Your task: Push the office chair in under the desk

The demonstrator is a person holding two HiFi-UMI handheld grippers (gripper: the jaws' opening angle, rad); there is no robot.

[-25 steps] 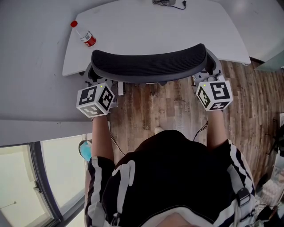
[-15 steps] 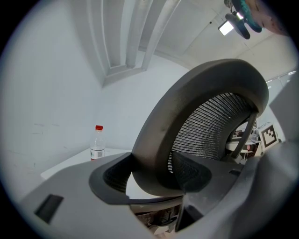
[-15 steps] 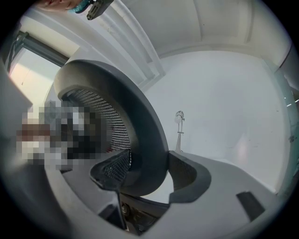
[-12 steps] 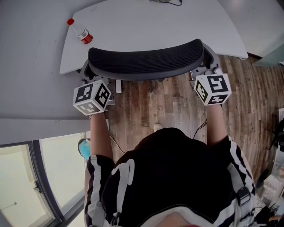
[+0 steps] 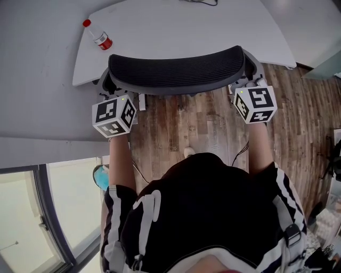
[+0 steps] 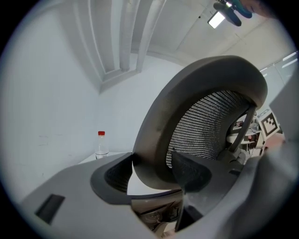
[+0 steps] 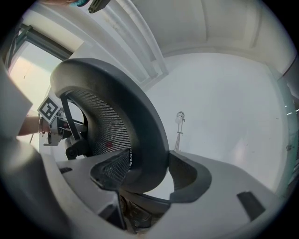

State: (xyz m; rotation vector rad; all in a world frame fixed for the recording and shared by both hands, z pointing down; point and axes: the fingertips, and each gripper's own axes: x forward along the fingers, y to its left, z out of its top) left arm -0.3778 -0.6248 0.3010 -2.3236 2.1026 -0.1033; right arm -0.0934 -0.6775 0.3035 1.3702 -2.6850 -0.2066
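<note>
The office chair's black mesh backrest (image 5: pixel 176 69) stands at the near edge of the white desk (image 5: pixel 176 26), and the seat is hidden beneath it. My left gripper (image 5: pixel 108 88) is closed on the backrest's left rim (image 6: pixel 152 140), with a pad on each side of the grey frame. On the opposite end, my right gripper (image 5: pixel 250 81) clamps the right rim (image 7: pixel 149 140) the same way. Both grippers point level toward the desk. In the head view their marker cubes hide the fingers.
A clear bottle with a red cap (image 5: pixel 97 35) lies on the desk's left part. A cable and a small device (image 5: pixel 200 2) sit at the desk's far edge. The wood floor (image 5: pixel 181 122) lies between me and the chair. A grey wall and window frame (image 5: pixel 48 213) run along the left.
Both grippers stay clamped on the backrest. The chair, desk and bottle have shifted together slightly up in the head view. I see no clear move of the chair against the desk.
</note>
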